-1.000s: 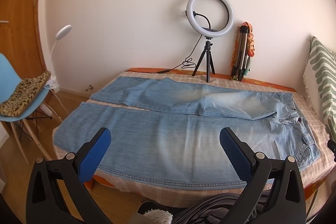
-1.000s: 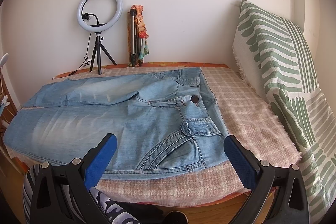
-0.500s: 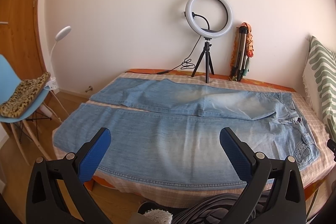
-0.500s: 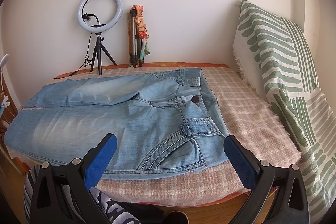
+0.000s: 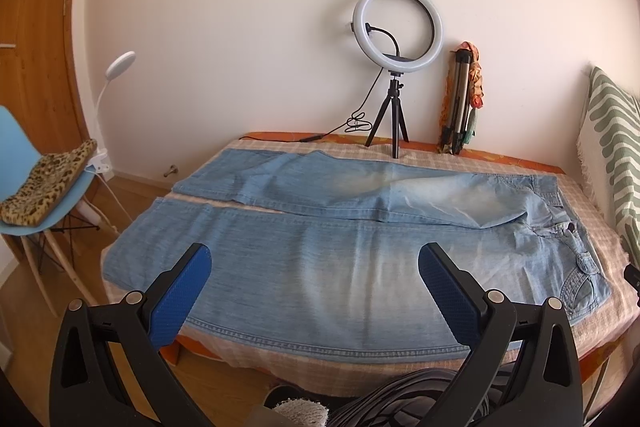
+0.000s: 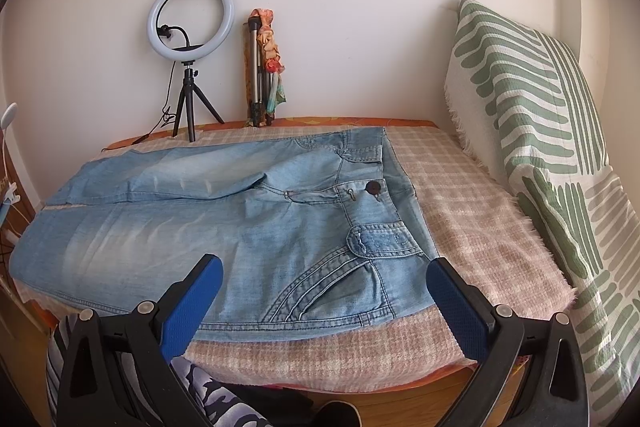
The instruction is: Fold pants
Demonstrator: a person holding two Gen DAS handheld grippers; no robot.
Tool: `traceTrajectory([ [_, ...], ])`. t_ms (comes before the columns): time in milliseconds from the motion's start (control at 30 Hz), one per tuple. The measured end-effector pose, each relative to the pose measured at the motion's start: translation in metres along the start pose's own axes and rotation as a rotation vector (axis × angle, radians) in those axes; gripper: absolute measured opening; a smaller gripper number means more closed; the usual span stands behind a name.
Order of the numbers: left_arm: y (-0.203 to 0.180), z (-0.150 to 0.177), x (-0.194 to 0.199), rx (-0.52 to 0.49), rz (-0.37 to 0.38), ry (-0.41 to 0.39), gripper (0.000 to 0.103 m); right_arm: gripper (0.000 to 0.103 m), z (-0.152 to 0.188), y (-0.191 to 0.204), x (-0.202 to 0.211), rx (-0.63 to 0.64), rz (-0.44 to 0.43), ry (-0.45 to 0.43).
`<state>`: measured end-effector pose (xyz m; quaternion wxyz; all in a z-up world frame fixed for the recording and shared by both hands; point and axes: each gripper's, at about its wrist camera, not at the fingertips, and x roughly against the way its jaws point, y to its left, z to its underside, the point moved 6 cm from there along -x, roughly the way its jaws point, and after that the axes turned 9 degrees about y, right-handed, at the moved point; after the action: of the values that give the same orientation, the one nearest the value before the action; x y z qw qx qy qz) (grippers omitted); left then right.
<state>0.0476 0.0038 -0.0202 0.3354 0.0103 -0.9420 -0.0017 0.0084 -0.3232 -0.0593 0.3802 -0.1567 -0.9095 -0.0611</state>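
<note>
The left tongs [image 5: 314,289] are seen wide open, with nothing held between the blue pads [image 5: 178,301]; they are kept above the near edge of the bed [image 5: 360,357], over the lower leg part of the pants [image 5: 320,259]. The right tongs [image 6: 324,301] are also spread wide and empty, and they are placed just in front of the waist end of the pants [image 6: 248,223], near the front pocket [image 6: 320,291]. The pants are light blue jeans, laid flat across the bed on a checked pink blanket [image 6: 472,227]. The two legs are stretched side by side, with the waistband turned toward the striped green pillow [image 6: 532,131]. A dark button [image 6: 374,188] is visible at the waist. Behind the pants, near the wall, a ring light [image 5: 398,27] on a small tripod is standing, and a folded tripod [image 5: 460,99] is leaned beside it. A blue chair [image 5: 36,211] is seen at the left of the bed.
</note>
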Motion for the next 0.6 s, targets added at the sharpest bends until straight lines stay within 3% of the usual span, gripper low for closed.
traceTrajectory([
  [600, -0.0044, 0.0005, -0.0019, -0.009, -0.010, -0.001, 0.103, 0.103, 0.0011, 0.0008, -0.0009, 0.000, -0.002, 0.003],
])
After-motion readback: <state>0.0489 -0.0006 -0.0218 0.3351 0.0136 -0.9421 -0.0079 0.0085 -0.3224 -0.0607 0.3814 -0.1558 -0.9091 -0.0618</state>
